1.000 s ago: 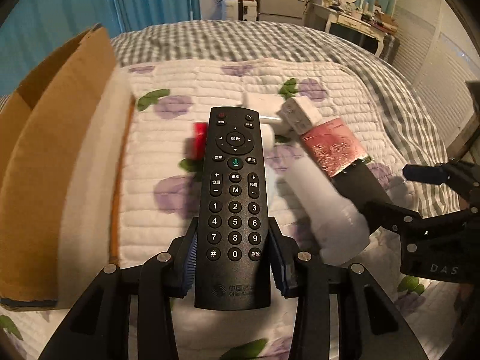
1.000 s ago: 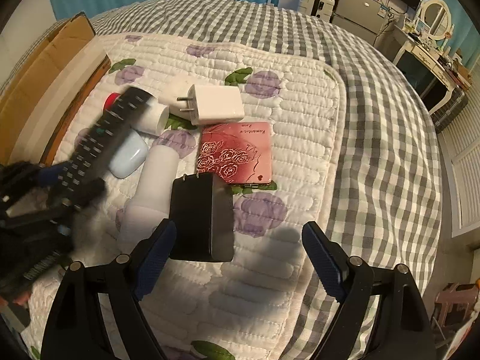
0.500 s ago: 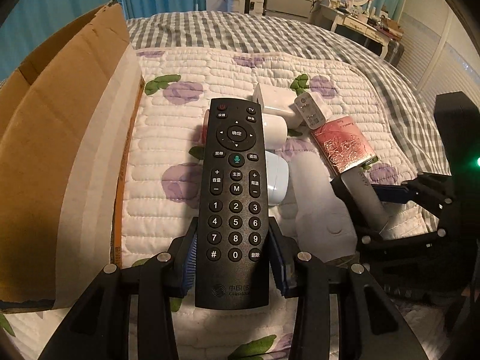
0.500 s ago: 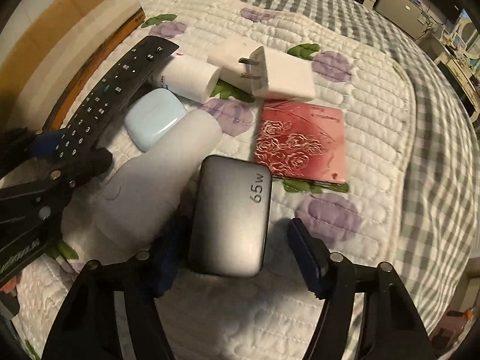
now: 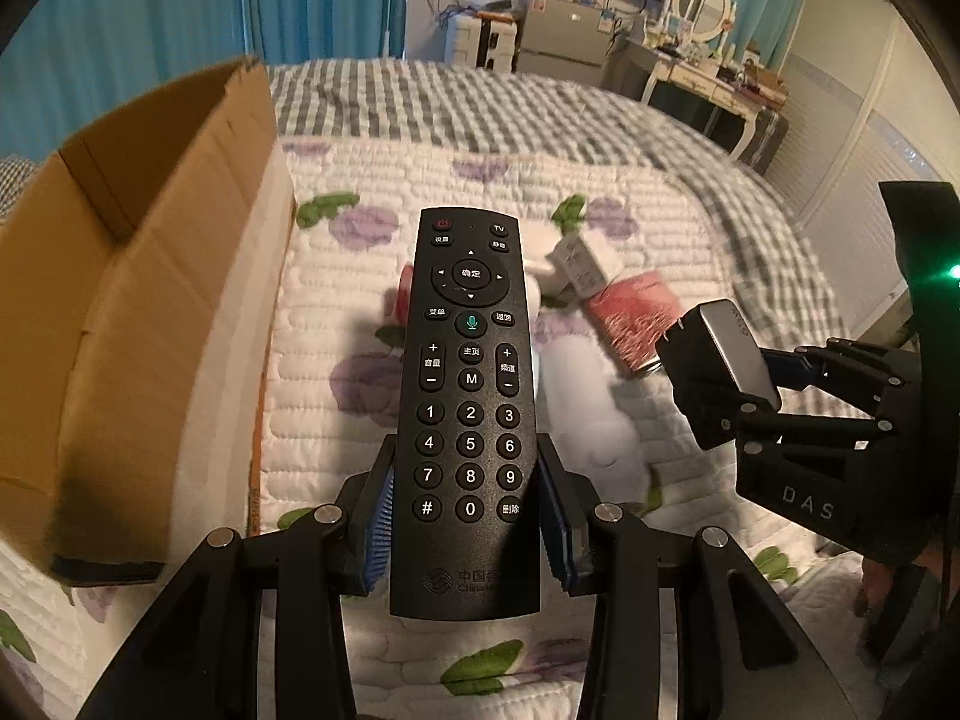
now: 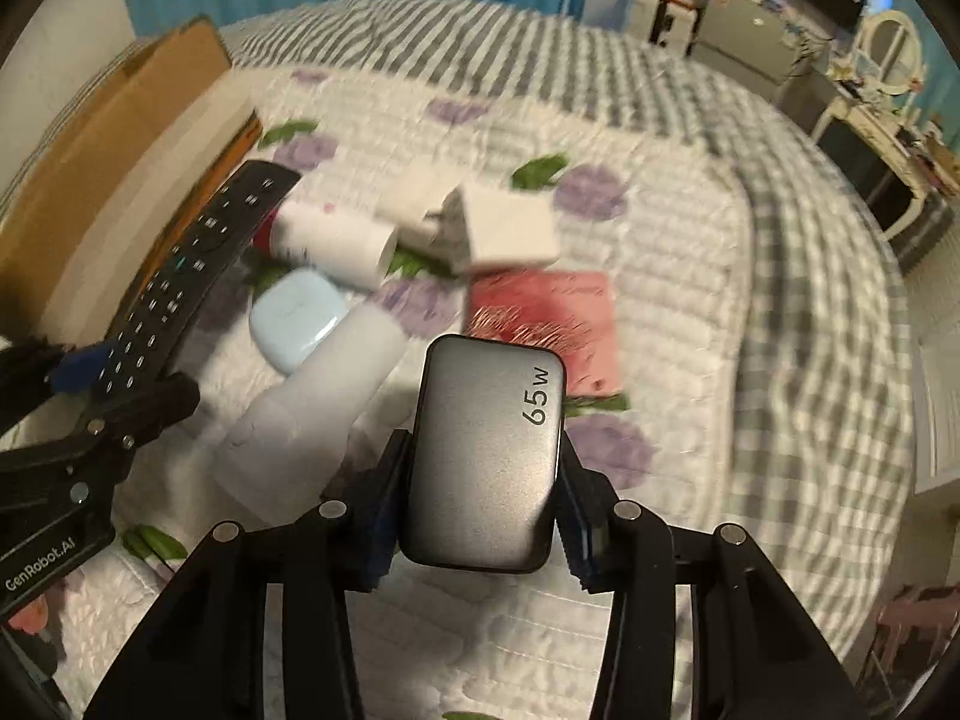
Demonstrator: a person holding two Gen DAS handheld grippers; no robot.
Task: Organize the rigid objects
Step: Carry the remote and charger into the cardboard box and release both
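The bed [image 5: 540,114] fills both views; a grey checked cover lies under a white quilt [image 6: 660,252] printed with purple flowers and green leaves.

A cardboard box [image 5: 120,312] stands open at the left edge of the quilt, its flap raised. In the right wrist view the box [image 6: 102,138] sits far left.

The left gripper [image 5: 467,516] is clamped on a black remote [image 5: 470,396], gripping its lower half at the number keys, with both blue pads pressed to its long edges. The remote is off the quilt, keypad up, pointing away, just right of the box. In the right wrist view the remote [image 6: 198,258] reaches toward the box edge.

The right gripper [image 6: 483,516] is clamped on a grey charger [image 6: 489,456] marked 65 W, pads against its two sides. The charger is held above the quilt, near right of the loose items. In the left wrist view the charger [image 5: 720,360] shows prongs pointing left.

Loose items lie mid-quilt:
- a white bottle [image 6: 318,414], lying on its side, near left of the charger;
- a red booklet [image 6: 552,312], flat, just beyond the charger;
- a white plug [image 6: 504,228], blurred, far of the booklet;
- a white tube [image 6: 336,240] with a red end, beside the remote tip;
- a pale blue case [image 6: 297,318], touching the bottle's far end.
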